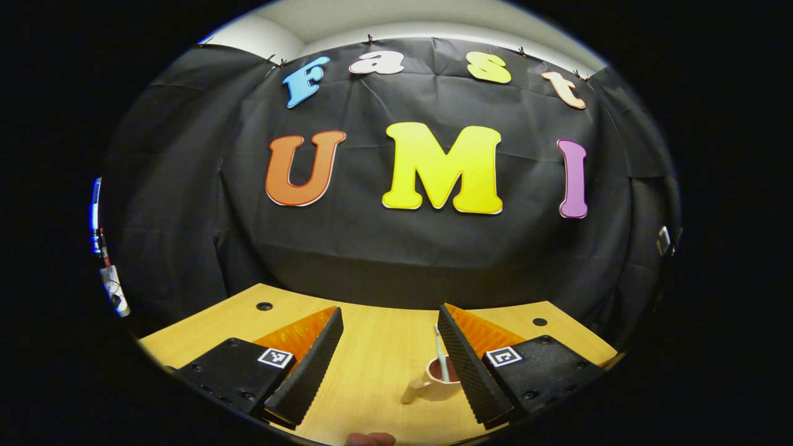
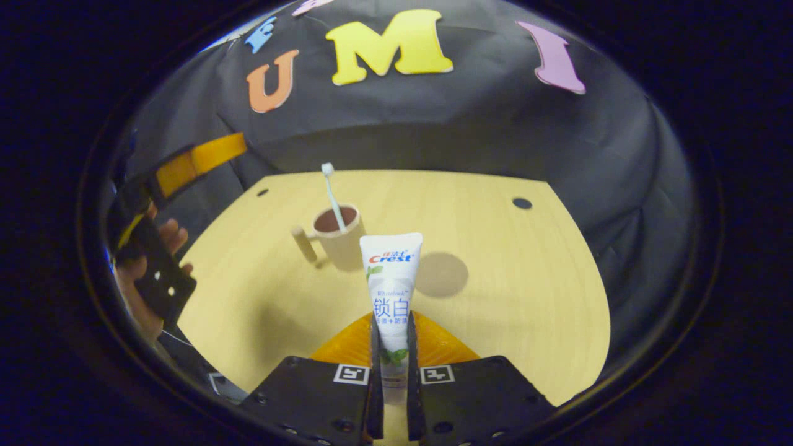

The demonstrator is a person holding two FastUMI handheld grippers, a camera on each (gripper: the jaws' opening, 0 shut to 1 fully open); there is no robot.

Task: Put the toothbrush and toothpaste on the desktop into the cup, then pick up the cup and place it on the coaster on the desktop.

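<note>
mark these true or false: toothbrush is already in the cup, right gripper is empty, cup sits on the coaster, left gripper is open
1. The toothbrush stands in the cup. True.
2. The right gripper is empty. False: its fingers are shut on the toothpaste, held upright.
3. The cup sits on the coaster. False: the cup stands on the bare desktop, with the coaster beside it.
4. The left gripper is open. True: its fingers are spread with nothing between them.

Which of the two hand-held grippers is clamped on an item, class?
The right hand-held gripper: it is shut on the toothpaste, while the left hand-held gripper gapes open above the desktop, empty.
</note>
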